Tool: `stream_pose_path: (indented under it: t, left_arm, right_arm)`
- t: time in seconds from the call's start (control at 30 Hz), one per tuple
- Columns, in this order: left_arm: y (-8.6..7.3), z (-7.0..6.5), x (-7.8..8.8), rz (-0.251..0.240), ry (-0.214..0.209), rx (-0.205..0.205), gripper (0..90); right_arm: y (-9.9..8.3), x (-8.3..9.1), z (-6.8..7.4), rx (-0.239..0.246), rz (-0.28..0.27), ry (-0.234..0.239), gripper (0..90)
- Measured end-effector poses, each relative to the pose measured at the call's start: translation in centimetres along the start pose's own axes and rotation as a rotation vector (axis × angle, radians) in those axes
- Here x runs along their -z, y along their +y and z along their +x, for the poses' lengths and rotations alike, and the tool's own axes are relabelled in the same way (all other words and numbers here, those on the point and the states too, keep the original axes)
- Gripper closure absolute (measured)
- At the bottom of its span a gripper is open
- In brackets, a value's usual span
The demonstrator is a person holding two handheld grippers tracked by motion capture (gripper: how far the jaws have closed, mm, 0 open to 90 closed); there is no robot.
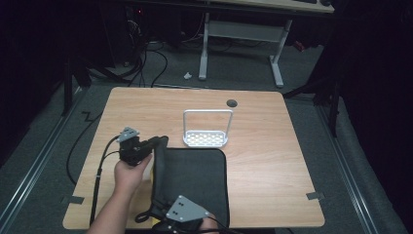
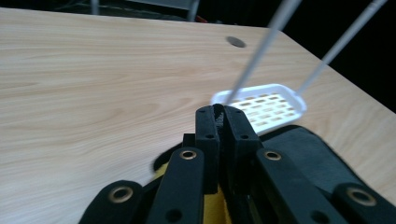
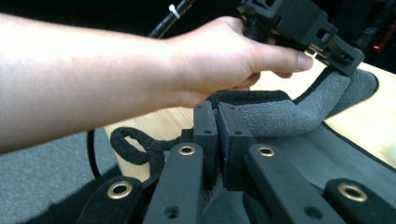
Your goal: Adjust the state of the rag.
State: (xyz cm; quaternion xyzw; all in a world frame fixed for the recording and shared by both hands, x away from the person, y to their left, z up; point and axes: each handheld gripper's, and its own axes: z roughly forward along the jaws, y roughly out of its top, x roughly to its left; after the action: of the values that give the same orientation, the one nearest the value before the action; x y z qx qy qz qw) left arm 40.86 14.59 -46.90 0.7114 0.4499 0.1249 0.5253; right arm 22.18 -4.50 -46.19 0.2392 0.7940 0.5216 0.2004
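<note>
Currently, a black fabric sleeve [image 1: 192, 183] is seen lying flat on the near half of the wooden surface [image 1: 272, 161], its left edge lifted and folded over. Something yellow [image 2: 212, 207] is glimpsed beneath the lifted edge in the left gripper view; what it is cannot be told. The far left corner of the fabric is pinched in the left gripper [image 1: 155, 145], jaws pressed together on it. The near left corner, beside a small fabric loop [image 3: 133, 144], is pinched the same way by the right gripper [image 3: 217, 112].

Risk is judged as follows: only thin corners are held, so the soft fabric could slip out if the two hands are pulled apart or raised unevenly. The sagging middle could drag whatever is underneath off the near edge.

The sleeve is soft, with a grey suede-like lining [image 3: 289, 114], a bound black rim and rounded corners. Just beyond it stands a white perforated tray [image 1: 206, 139], rounded-rectangular, hard-looking, with a tall thin hoop handle [image 1: 208, 111]. The surface is smooth light woodgrain, with a dark round hole [image 1: 232, 103] near the far edge.
</note>
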Motion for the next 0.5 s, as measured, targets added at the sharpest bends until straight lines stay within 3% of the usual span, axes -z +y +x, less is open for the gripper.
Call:
stream_pose_path:
  t: [0.07,0.1,0.13,0.17,0.2,0.33,0.4,0.47,0.5]
  left_arm:
    - [0.5,-2.7,-1.7,0.016,-0.037,-0.045,85.3]
    - [0.5,-2.7,-1.7,0.016,-0.037,-0.045,85.2]
    - [0.7,-3.6,-2.3,0.018,-0.047,-0.059,85.2]
    - [0.9,-5.3,-3.7,0.043,-0.057,-0.091,85.2]
    - [0.9,-5.3,-3.7,0.043,-0.057,-0.091,85.2]
    - [0.6,-7.8,-6.9,0.099,-0.051,-0.117,85.0]
    - [0.2,-8.6,-8.8,0.132,-0.037,-0.107,84.8]
    - [0.1,-8.8,-9.5,0.146,-0.032,-0.097,84.7]
    - [-0.1,-9.0,-10.1,0.159,-0.029,-0.091,84.5]
  right_arm:
    - [-1.0,2.1,-1.1,-0.009,0.006,-0.032,87.5]
    - [-1.2,2.6,-1.3,-0.012,0.008,-0.041,87.5]
    - [-1.5,3.2,-1.7,-0.011,0.01,-0.048,87.5]
    - [-1.8,3.9,-2.0,-0.015,0.016,-0.062,87.5]
    - [-1.8,3.9,-2.0,-0.015,0.016,-0.062,87.5]
    - [-3.5,5.8,-3.6,-0.025,0.042,-0.103,87.4]
    - [-4.3,6.3,-4.4,-0.04,0.066,-0.121,87.4]
    - [-4.6,6.5,-4.7,-0.041,0.071,-0.122,87.3]
    - [-5.4,7.0,-5.4,-0.059,0.098,-0.135,87.3]
